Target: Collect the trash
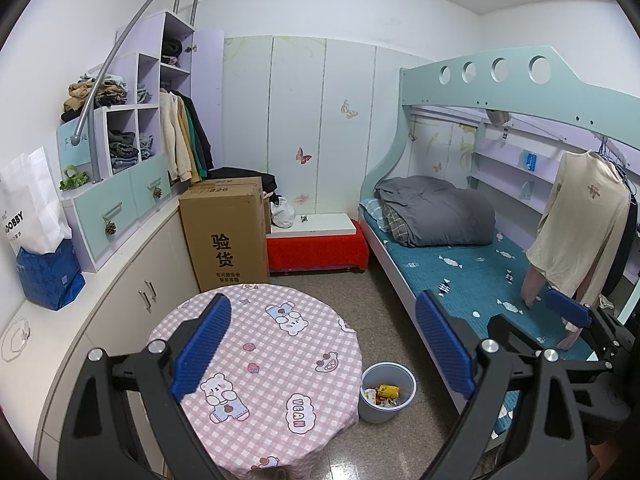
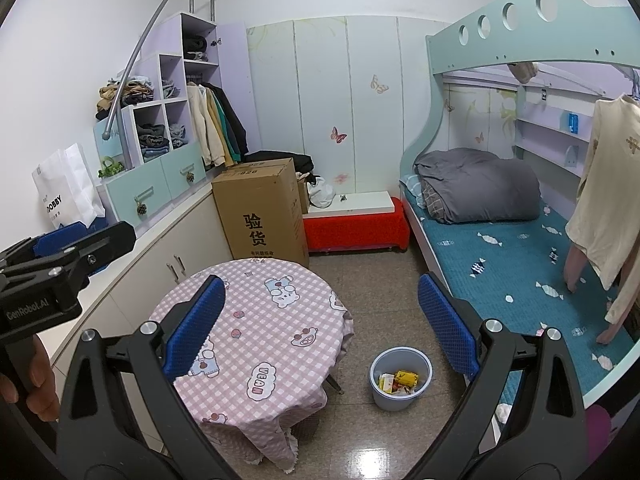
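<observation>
A grey plastic bin [image 1: 380,412] [image 2: 394,400] stands on the tiled floor between the round table and the bunk bed. Inside it lie wrappers, among them a yellow packet [image 1: 388,391] [image 2: 406,378]. The round table [image 1: 260,320] [image 2: 256,312] wears a pink checked cloth with bear prints, and nothing lies on the part I see. My left gripper [image 1: 324,344] hangs open above the table's right edge, holding nothing. My right gripper [image 2: 322,326] is also open and holding nothing, up over the gap between table and bin.
A tall cardboard box [image 1: 224,236] and a red-covered bench [image 1: 320,250] stand behind the table. White cabinets [image 1: 132,280] run along the left wall. The bunk bed [image 2: 520,264] with a grey duvet fills the right side. A hand [image 2: 36,372] grips the left tool's handle.
</observation>
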